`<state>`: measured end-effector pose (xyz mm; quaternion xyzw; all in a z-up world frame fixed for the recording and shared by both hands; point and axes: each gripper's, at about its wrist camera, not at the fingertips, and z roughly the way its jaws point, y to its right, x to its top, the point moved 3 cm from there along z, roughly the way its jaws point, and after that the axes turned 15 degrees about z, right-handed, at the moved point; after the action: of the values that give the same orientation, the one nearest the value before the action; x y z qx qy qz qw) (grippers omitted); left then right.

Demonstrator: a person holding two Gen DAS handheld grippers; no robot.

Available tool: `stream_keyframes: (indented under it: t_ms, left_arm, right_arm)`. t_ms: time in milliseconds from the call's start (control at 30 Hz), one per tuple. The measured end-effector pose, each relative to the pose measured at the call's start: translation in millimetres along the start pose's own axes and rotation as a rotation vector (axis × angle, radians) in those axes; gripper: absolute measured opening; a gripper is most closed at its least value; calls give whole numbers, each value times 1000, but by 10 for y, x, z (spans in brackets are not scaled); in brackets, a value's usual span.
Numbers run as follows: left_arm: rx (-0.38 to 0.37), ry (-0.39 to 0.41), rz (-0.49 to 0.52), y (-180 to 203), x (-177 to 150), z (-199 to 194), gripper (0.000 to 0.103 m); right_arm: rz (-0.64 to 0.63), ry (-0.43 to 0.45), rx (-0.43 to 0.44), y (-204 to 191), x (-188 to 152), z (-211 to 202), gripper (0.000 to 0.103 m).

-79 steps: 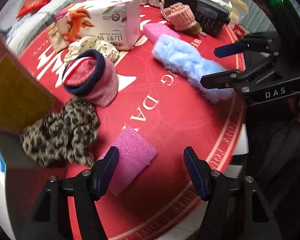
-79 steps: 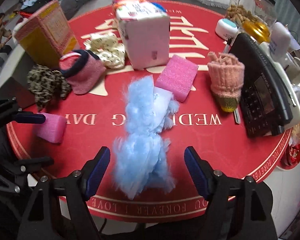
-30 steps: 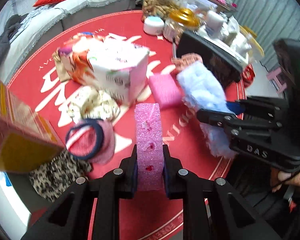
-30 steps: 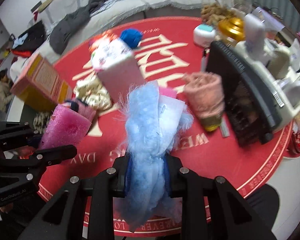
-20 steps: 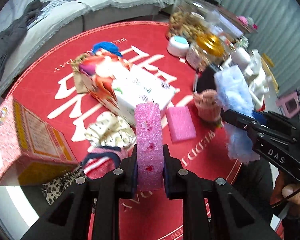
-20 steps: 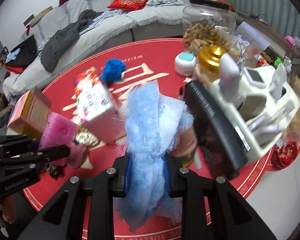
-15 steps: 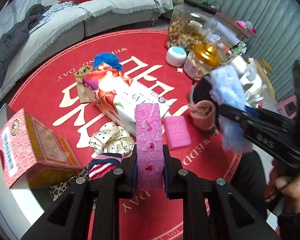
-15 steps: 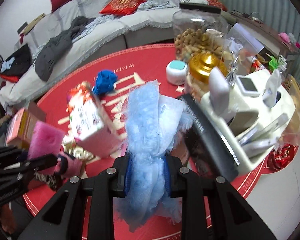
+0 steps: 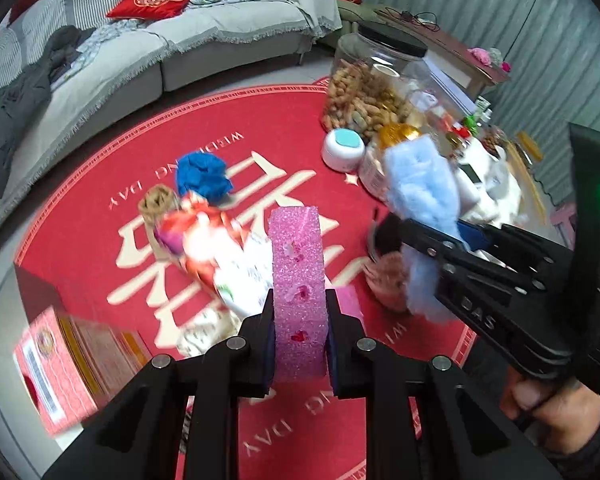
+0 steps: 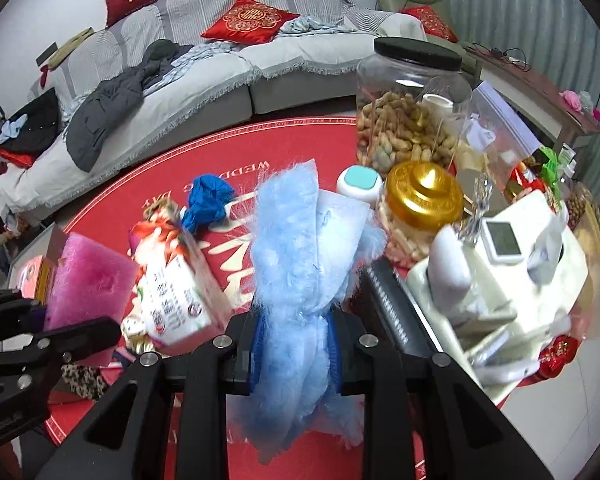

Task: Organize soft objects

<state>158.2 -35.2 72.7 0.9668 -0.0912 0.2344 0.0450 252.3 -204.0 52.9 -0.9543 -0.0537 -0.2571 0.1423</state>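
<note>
Left wrist view: the left gripper (image 9: 299, 334) is clamped on an upright pink sponge (image 9: 297, 280) at lower centre, above the red round mat (image 9: 100, 184)

Right wrist view: the right gripper (image 10: 296, 344) is clamped on a fluffy light-blue cloth (image 10: 296, 280) at frame centre; the sponge sits at left

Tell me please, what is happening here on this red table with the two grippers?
A person is sorting soft things with two hand-held grippers. The left gripper is shut on a pink sponge, held upright above the round red table mat. The right gripper is shut on a fluffy light blue cloth, also lifted off the table. A blue cloth ball, a tissue pack and a peanut jar sit on the table.
</note>
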Motion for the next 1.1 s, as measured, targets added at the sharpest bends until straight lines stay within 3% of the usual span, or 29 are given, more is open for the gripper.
stream_keyframes:
  t_ms: [200,500,800,1100]
  left_arm:
    - [37,8,-22,-209,318,100,21]
    - [97,-56,-68,-561,593,350,21]
    - [147,-103,-62,-660,626,565,21]
    - [213,-84,-85,-928,557,321,21]
  right_arm:
    - [-14,3,-19,-114,185,57,28]
    - [-39,-3,-20,-378,387,214,28]
    - [-46,-53,-1,-504,389,378,28]
    - [-84,-68,57,-849,360,424,28]
